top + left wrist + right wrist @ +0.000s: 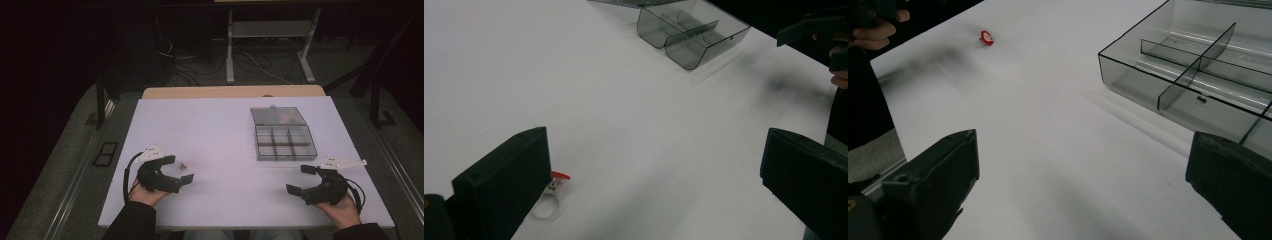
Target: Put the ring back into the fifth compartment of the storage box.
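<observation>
ring (182, 165) with a red top lies on the white table (220, 150), well apart from the open divided box (284, 135). left gripper (179, 169) rests around the ring, jaws apart. right gripper (300, 179), near the box, jaws apart, holds nothing.

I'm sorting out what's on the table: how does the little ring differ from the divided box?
The ring is tiny, with a clear band and a red top; the box is far larger and smoky grey. The ring lies by the left tongs; the box sits farther back, nearer the right tongs. The box is open and split into compartments, which look empty. Both rest on the white table, and both are see-through.
</observation>
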Tool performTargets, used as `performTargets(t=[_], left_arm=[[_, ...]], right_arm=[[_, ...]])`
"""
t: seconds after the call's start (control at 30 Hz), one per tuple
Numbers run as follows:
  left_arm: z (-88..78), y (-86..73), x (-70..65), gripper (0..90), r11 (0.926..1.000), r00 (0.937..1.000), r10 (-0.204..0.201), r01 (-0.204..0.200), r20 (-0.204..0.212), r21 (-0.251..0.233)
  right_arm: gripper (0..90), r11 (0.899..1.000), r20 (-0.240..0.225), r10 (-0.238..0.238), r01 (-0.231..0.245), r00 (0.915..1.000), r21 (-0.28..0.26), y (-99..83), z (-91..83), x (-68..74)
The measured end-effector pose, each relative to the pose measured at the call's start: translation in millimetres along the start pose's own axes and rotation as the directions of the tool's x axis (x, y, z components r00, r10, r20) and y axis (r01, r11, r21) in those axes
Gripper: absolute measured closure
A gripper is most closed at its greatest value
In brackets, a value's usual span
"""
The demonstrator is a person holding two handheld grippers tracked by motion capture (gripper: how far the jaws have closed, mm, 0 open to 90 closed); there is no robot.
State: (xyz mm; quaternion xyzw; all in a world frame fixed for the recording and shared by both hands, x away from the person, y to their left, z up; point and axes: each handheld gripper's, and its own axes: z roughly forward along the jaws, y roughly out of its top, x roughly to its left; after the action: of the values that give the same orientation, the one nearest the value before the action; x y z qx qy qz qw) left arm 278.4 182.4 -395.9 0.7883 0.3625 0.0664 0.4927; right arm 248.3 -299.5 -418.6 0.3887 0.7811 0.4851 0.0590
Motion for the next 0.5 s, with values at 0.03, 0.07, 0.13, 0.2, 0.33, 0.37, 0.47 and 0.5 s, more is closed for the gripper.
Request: performTargets(t=[0.03,0.07,0.13,0.2,0.33,0.37,0.47,0.5], left_arm=[[0.1,0.6,1.1,0.0,1.0,1.0,-0.003,0.003,-0.004,0.005],[0.4,1.1,2.6,0.0,0.9999,1.0,-0.002,0.002,-0.004,0.011],[1.2,1.8,5.0,0.0,0.9998,1.0,-0.004,0.004,-0.009,0.02],[2.3,2.3,7.5,0.0,0.9995,0.9999,-0.008,0.008,-0.014,0.031],[6.2,2.0,12.6,0.0,0.9981,0.9996,-0.009,0.01,-0.029,0.061],[7.2,1.8,13.7,0.0,0.9977,0.9994,-0.012,0.014,-0.032,0.067],[10.3,1.9,17.4,0.0,0.9966,0.9992,-0.016,0.019,-0.037,0.08],[11.3,1.9,18.5,0.0,0.9962,0.9991,-0.018,0.022,-0.037,0.085]], right_arm=[[0.1,1.0,0.0,0.001,-0.001,1.0,0.0,-0.1,0.0,-0.2],[0.1,1.0,-0.001,0.001,-0.001,1.0,0.001,-0.2,0.1,-0.6],[0.1,1.0,-0.001,0.004,-0.004,1.0,0.003,-0.3,0.1,-0.9],[0.1,1.0,0.0,0.005,-0.005,1.0,0.005,-0.5,0.0,-0.9],[0.1,1.0,0.003,0.004,-0.004,1.0,0.006,-0.6,0.2,-1.0],[0.1,1.0,0.002,0.004,-0.004,1.0,0.006,-0.7,0.2,-1.1],[0.1,1.0,0.003,0.005,-0.005,1.0,0.006,-0.8,0.0,-1.1],[0.1,1.0,0.003,0.006,-0.006,1.0,0.005,-0.9,0.0,-1.1]])
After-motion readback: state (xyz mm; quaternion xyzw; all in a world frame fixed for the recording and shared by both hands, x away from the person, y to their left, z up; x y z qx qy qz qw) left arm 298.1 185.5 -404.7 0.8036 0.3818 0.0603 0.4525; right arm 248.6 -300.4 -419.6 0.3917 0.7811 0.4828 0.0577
